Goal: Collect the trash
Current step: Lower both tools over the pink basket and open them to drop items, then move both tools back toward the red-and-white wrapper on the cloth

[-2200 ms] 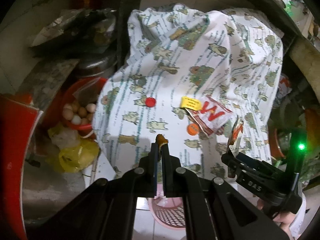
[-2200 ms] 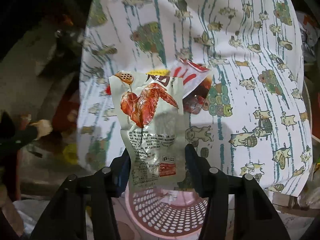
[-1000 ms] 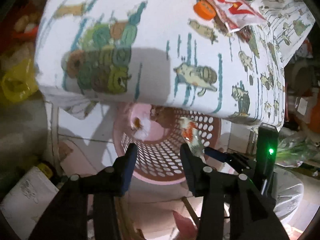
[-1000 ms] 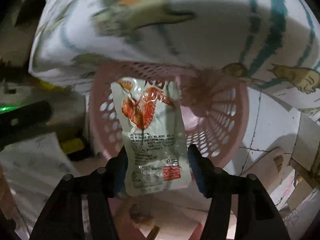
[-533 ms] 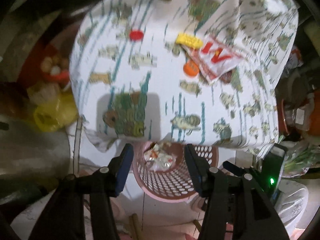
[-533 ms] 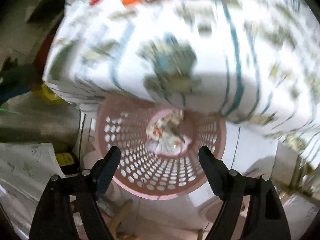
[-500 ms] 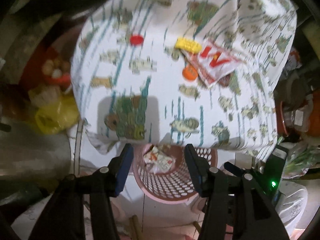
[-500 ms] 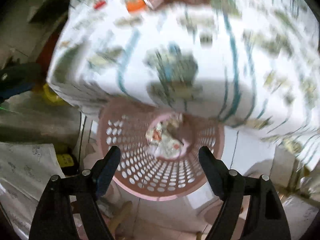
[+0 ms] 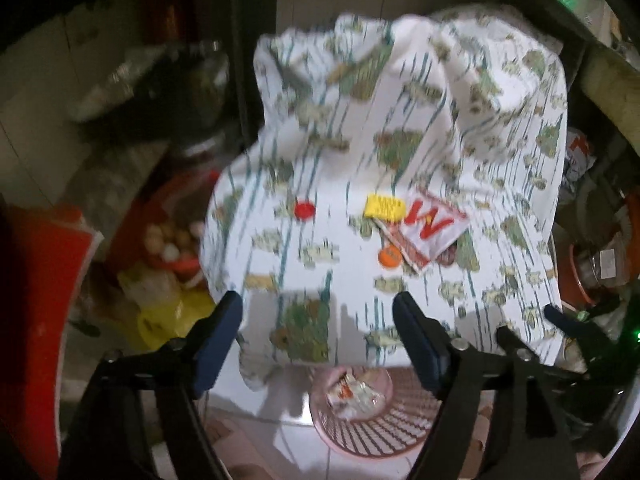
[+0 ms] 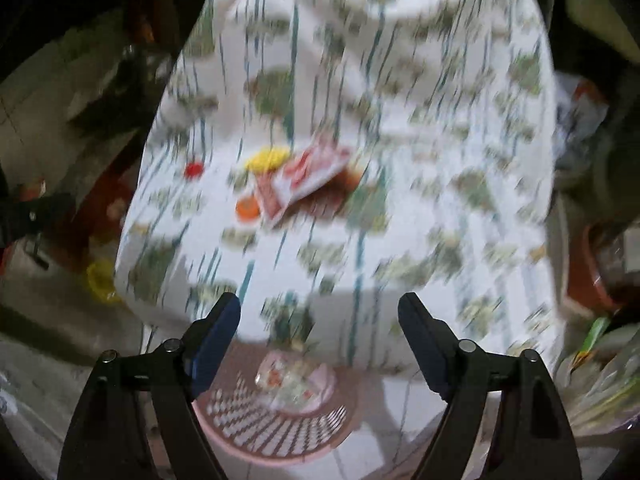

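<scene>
A pink perforated basket stands on the floor under the table's near edge, with a food wrapper lying in it. On the patterned tablecloth lie a red-and-white wrapper, a yellow piece, an orange cap and a red cap. My left gripper hangs above the table edge, jaws opening, nothing between them. My right gripper is likewise opening and empty. The right view is blurred.
Left of the table stand a red bowl of eggs, a yellow bag and a red panel. Clutter and an orange pot crowd the right side. The other gripper's black body shows at the right edge.
The wrapper left my right gripper and now lies in the basket. Both grippers rose from basket level and tilted up toward the tabletop, and their jaws spread wider.
</scene>
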